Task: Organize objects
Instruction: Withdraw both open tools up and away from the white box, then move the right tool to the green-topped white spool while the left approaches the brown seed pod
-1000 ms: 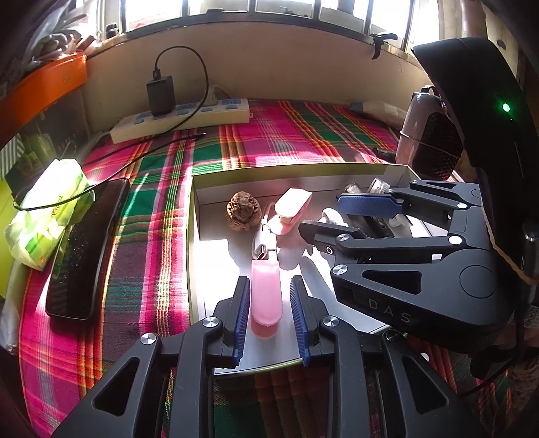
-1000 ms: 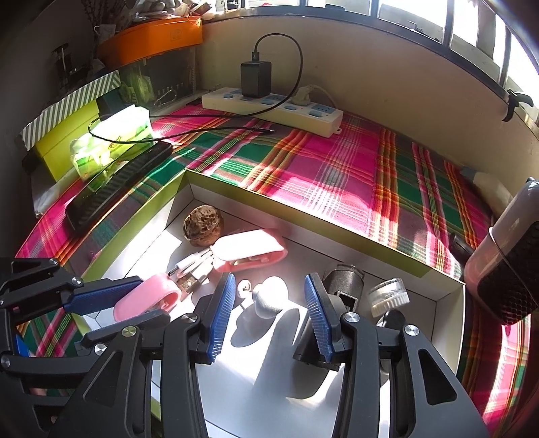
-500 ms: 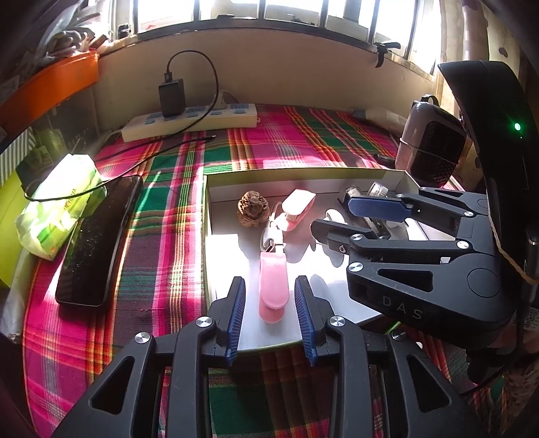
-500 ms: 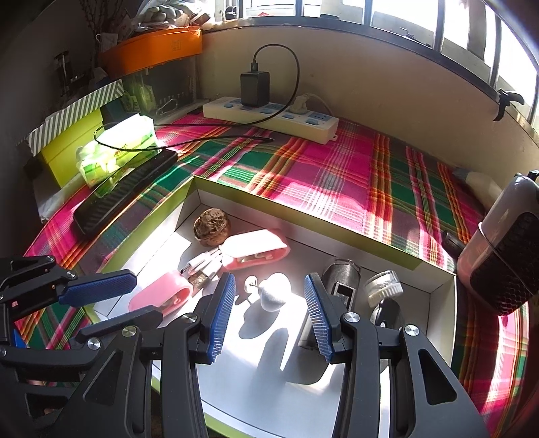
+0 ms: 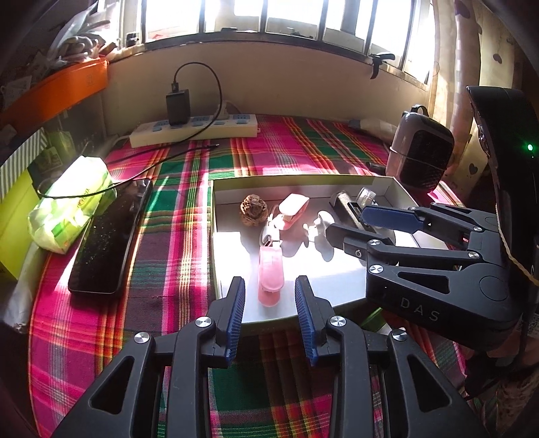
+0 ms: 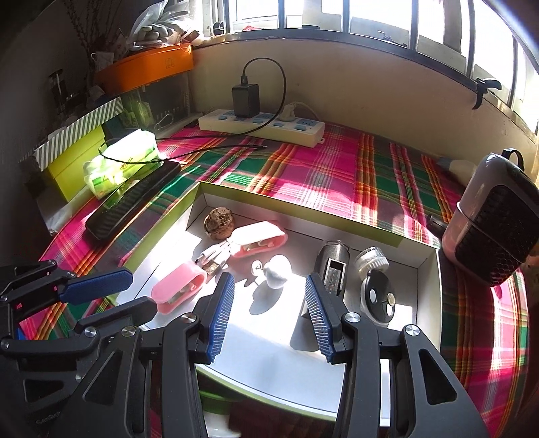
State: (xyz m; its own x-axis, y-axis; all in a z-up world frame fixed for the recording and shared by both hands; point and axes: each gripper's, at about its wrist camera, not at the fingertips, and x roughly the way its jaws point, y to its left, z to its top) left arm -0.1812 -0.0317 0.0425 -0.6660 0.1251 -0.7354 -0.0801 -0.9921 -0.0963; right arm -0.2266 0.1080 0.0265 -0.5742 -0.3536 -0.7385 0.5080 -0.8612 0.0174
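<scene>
Grippers, left (image 5: 269, 313) and right (image 6: 269, 310), hang open and empty near the shallow white cardboard tray (image 5: 337, 178), the left's jaws having just widened off the glossy pink oblong case (image 5: 270, 274).

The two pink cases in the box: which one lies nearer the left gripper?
The brighter pink case, directly before the open left gripper; the paler one lies farther back beside the brown nut.

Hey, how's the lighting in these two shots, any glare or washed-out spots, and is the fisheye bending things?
Left wrist view: sun through the window blows out the panes and whitens the tray floor; corners go dark. Right wrist view: the same bright patch on the tray, with hard shadows under the right tool; the wall edge bows strongly. Both stay sharp.
</scene>
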